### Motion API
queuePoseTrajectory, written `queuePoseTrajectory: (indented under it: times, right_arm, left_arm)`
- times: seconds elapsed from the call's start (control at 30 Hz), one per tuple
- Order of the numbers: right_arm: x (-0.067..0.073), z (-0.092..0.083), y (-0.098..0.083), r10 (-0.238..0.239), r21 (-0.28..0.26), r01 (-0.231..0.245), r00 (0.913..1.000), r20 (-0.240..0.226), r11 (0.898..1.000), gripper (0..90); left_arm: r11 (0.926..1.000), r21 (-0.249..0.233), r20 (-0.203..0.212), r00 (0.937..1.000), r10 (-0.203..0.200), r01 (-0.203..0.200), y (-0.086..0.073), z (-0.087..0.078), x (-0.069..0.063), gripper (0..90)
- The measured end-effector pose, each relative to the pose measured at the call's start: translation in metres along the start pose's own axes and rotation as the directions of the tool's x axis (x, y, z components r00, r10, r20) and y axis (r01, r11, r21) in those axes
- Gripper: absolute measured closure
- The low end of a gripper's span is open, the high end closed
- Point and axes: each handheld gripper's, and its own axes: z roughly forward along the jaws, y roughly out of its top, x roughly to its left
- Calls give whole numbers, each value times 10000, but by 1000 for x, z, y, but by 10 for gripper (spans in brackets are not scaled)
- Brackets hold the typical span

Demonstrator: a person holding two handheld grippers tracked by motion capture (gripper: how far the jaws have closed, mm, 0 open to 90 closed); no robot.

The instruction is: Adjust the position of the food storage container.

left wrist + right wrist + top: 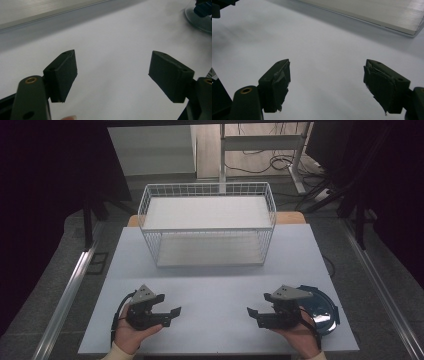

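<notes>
Two hands hold my grippers low over the white table, near its front edge, with their jaws turned toward each other. My left gripper is open with nothing between its black pads; its own view shows bare tabletop in the gap of the left gripper. My right gripper is also open and empty, and its worn pads stand wide apart around bare table in the right gripper view. A round dark dish with a blue rim lies just behind the right hand.
A white wire basket stands at the back middle of the table, with nothing in it. The dish's edge appears far off in the left gripper view. Metal rails run along the floor on both sides, and desk legs and cables lie beyond.
</notes>
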Motion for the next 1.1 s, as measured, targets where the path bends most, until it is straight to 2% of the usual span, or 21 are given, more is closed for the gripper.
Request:
queuePoseTrajectory:
  times: [0.47,0.97,1.1]
  right_arm:
    - [0,-1,1,-20,56,21,9999,-110,10000,224]
    - [-3,-7,5,47,5,-47,10000,6,10000,231]
    - [-5,-13,7,48,-41,-47,9998,187,10000,240]
  left_arm:
    - [9999,137,2,10000,28,-28,0,2,0,222]
    - [9999,163,-26,10000,57,-57,0,3,-1,223]
    - [9999,151,-37,10000,27,-26,1,3,-2,222]
